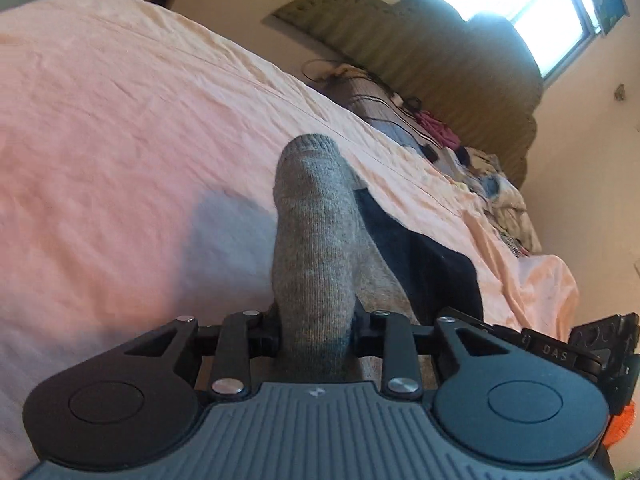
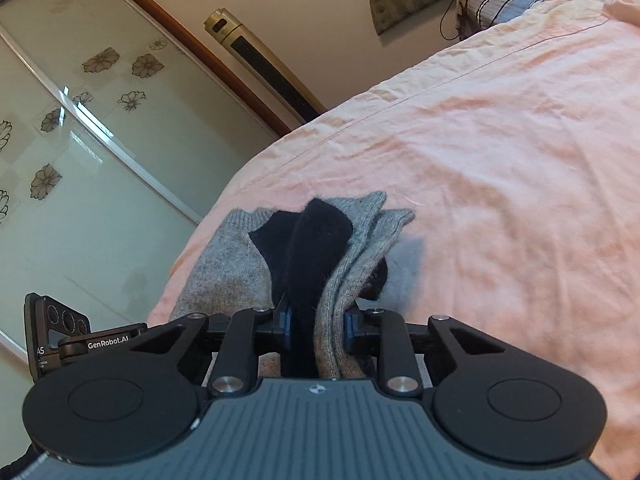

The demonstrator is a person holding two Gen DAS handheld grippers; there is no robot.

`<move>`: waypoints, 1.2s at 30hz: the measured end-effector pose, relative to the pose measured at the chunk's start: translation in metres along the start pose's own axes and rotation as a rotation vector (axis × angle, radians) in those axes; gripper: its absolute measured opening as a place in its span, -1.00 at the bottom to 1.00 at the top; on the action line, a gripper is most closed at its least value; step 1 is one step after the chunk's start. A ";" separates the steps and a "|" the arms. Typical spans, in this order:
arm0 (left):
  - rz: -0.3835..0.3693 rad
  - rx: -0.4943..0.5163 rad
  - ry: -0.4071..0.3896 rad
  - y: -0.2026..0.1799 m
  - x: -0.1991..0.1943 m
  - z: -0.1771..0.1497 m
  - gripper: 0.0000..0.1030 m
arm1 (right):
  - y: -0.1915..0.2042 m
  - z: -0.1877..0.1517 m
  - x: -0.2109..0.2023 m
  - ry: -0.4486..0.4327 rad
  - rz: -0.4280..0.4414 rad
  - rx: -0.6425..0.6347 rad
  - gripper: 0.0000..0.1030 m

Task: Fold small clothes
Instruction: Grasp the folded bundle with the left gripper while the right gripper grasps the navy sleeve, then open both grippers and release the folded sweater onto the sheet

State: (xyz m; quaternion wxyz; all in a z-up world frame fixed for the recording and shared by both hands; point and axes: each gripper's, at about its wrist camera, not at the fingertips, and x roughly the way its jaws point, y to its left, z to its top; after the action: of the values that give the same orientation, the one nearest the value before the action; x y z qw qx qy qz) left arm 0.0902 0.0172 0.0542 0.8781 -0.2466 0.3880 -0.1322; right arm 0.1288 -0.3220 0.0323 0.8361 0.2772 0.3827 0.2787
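In the left wrist view a grey knitted sock (image 1: 312,216) rises from between the fingers of my left gripper (image 1: 316,332), which is shut on it; its toe end points away over the pink bedsheet (image 1: 120,120). A black sock (image 1: 420,264) lies just to its right. In the right wrist view my right gripper (image 2: 318,328) is shut on a bunch of a black sock (image 2: 316,248) and a folded grey sock (image 2: 360,248). More grey knit (image 2: 228,264) lies to the left, beside the left gripper's housing (image 2: 60,332).
The bed's edge (image 2: 208,240) drops off on the left toward a glass sliding door (image 2: 80,140) and a tower fan (image 2: 256,56). A green headboard (image 1: 440,60), cables and a heap of clothes (image 1: 492,184) lie at the bed's far end.
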 end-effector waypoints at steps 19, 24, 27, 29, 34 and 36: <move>-0.067 0.008 0.173 0.036 -0.061 -0.088 -0.78 | 0.032 -0.104 -0.029 0.245 -0.042 -0.079 -0.63; 0.010 0.132 0.177 0.039 -0.077 -0.095 -0.68 | 0.026 -0.111 -0.041 0.236 -0.093 -0.107 -0.64; 0.053 0.207 0.100 0.032 -0.098 -0.103 -0.59 | 0.022 -0.104 -0.051 0.197 -0.064 -0.032 0.04; 0.085 0.276 0.010 0.019 -0.116 -0.107 -0.50 | 0.029 -0.090 -0.064 0.104 -0.045 -0.029 0.17; 0.104 0.435 -0.156 -0.016 -0.114 -0.114 0.55 | 0.042 -0.041 -0.034 0.044 0.010 0.006 0.17; 0.098 0.504 -0.129 -0.029 -0.095 -0.118 0.55 | 0.041 -0.028 -0.003 0.099 -0.039 0.027 0.17</move>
State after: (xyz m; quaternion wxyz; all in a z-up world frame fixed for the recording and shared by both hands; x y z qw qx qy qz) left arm -0.0619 -0.0057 0.0601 0.9401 -0.0092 0.2975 -0.1660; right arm 0.0942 -0.2890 0.0457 0.8175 0.2670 0.4328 0.2705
